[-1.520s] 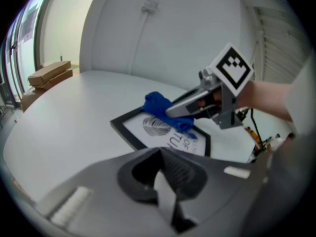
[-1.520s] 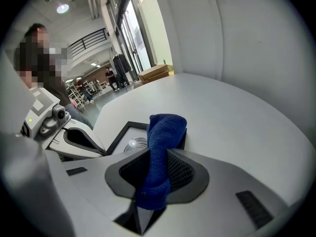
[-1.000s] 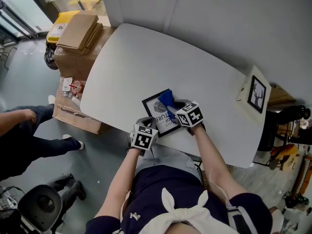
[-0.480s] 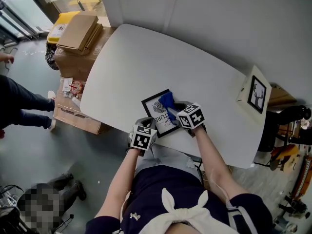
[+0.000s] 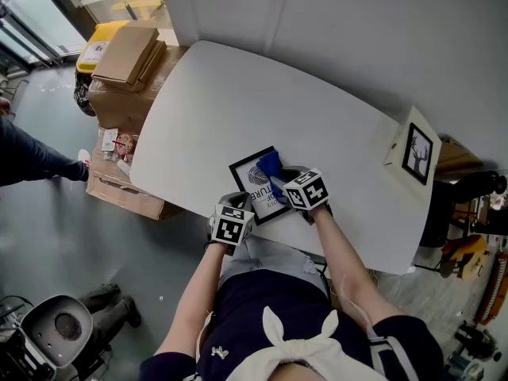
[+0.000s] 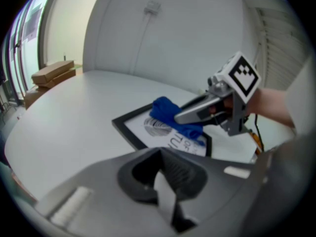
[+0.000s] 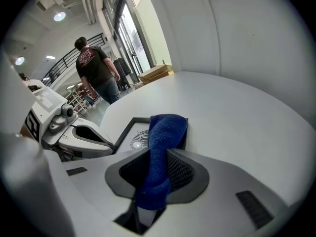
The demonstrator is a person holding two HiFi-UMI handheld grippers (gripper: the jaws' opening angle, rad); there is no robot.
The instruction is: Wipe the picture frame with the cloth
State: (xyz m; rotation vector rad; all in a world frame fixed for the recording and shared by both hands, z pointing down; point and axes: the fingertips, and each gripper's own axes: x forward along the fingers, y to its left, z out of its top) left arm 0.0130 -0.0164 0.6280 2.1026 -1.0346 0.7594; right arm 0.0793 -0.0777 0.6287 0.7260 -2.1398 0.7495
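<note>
White tabletop point(image 5: 238, 94) is carrying the black picture frame point(image 5: 254, 182), which is lying flat near the person's edge. The right gripper point(image 7: 157, 184) is clamping one end of the blue cloth point(image 7: 165, 132). The cloth's free end is draping forward onto the frame's glass, toward its far corner. The left gripper point(image 6: 165, 194) is sitting just beside the frame's near corner, with its jaws drawn almost together and nothing between them. Whether it is touching the frame cannot be told.

The wiping step is judged to be under way. To do it well:
- Press the cloth's free end flat on the glass, not only its folded tip.
- Run overlapping strokes across the print, then along the black border.
- Brace the near corner with the left gripper, since the frame is likely to slide on the smooth top.
</note>
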